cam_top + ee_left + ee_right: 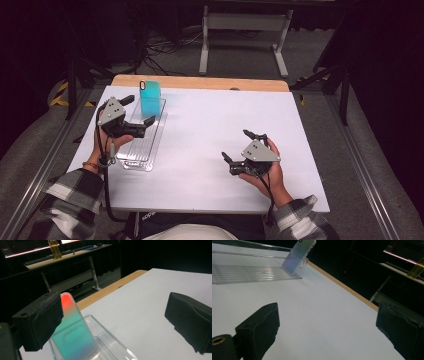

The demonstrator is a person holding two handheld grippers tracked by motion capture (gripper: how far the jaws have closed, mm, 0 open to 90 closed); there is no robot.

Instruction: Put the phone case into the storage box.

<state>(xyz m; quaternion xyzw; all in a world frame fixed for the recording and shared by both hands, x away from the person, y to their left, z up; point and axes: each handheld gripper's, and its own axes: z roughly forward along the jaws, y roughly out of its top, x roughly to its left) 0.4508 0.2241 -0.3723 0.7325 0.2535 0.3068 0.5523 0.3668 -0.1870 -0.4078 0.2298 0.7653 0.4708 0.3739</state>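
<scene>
A turquoise phone case (149, 98) stands tilted at the far end of a clear ribbed plastic rack (141, 145) on the left of the white table. My left gripper (137, 111) hovers open over the rack, just short of the case. In the left gripper view the case (75, 335) leans in the rack (110, 345) beside the left jaw, nothing between the jaws. My right gripper (245, 145) is open above bare table at the front right. In the right gripper view the case (298, 255) and rack (249, 273) lie far off.
The white table top (210, 130) has a wooden strip (200, 82) along its far edge. A white desk frame (245, 35) and cables stand on the floor beyond. Metal rails run along both sides.
</scene>
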